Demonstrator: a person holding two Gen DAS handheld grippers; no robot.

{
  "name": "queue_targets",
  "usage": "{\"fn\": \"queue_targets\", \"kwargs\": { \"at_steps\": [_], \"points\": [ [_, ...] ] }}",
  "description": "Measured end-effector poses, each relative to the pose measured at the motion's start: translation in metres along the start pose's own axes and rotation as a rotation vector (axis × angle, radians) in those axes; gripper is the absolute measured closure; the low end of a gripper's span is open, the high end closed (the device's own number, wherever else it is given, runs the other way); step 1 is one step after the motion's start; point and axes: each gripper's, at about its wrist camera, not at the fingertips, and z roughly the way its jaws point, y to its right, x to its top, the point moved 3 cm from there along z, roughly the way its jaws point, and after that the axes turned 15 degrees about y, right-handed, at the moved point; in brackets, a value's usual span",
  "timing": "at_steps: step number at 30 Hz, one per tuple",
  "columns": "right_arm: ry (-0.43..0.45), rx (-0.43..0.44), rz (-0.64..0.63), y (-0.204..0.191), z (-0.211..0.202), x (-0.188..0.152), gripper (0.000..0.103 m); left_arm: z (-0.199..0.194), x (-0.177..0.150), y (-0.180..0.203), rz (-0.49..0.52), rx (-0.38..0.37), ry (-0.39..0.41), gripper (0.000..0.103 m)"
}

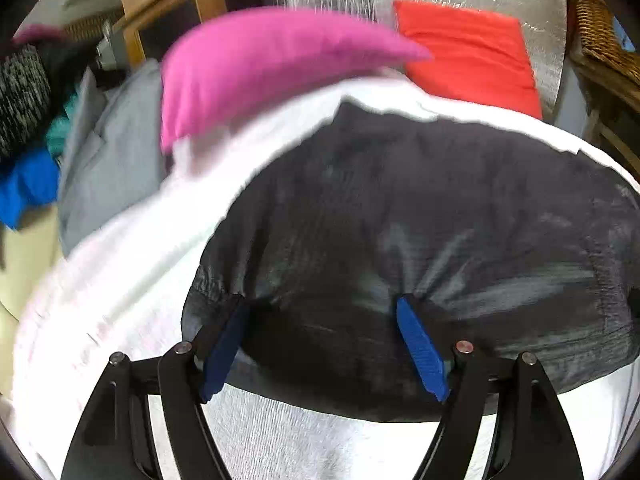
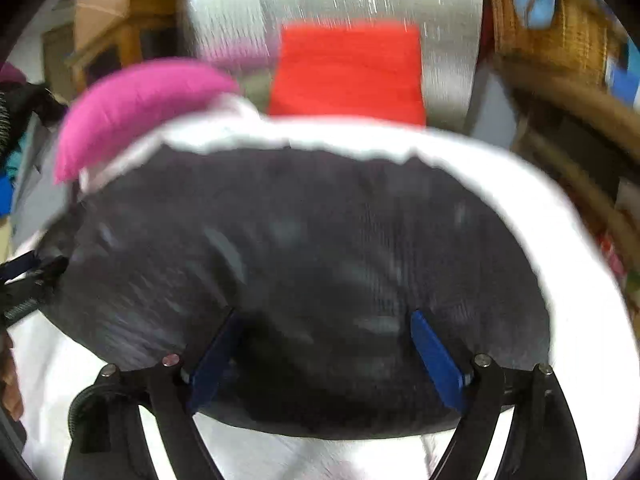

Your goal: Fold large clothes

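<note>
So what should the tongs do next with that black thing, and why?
Probably close on the near edge. The black garment lies on the white cloth, and both the left tongs and right tongs stand open over that edge, gripping nothing. Pinching it would let them lift it over for a fold.

It looks like a lived-in home room: a wooden cabinet stands far left, a wicker chair far right, and loose clothes are piled at the left beside a white-covered surface.
</note>
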Motion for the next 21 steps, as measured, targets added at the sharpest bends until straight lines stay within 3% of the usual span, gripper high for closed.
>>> {"fn": "queue_targets", "kwargs": {
  "at_steps": [6, 9, 13, 16, 19, 21],
  "points": [
    [0.036, -0.018, 0.072, 0.016, -0.017, 0.019, 0.014, -0.004, 0.002, -0.001, 0.012, -0.004, -0.006, 0.025],
    [-0.018, -0.038, 0.095, 0.032, -0.004, 0.008, 0.014, 0.010, 0.001, -0.002, 0.022, -0.009, 0.001, 0.025],
    [-0.016, -0.027, 0.093, 0.034, -0.008, 0.010, 0.014, 0.010, 0.001, -0.003, 0.029, -0.008, 0.001, 0.025],
    [0.043, -0.015, 0.185, 0.044, -0.025, 0.016, 0.013, 0.007, 0.001, -0.004, 0.027, -0.012, 0.000, 0.025],
    [-0.044, -0.003, 0.143, 0.048, -0.003, -0.001, 0.012, 0.010, 0.001, -0.003, 0.030, -0.011, -0.003, 0.024],
    [-0.026, -0.008, 0.136, 0.046, -0.010, 0.004, 0.012, 0.010, 0.003, -0.004, 0.031, -0.017, -0.014, 0.024]
  ]
}}
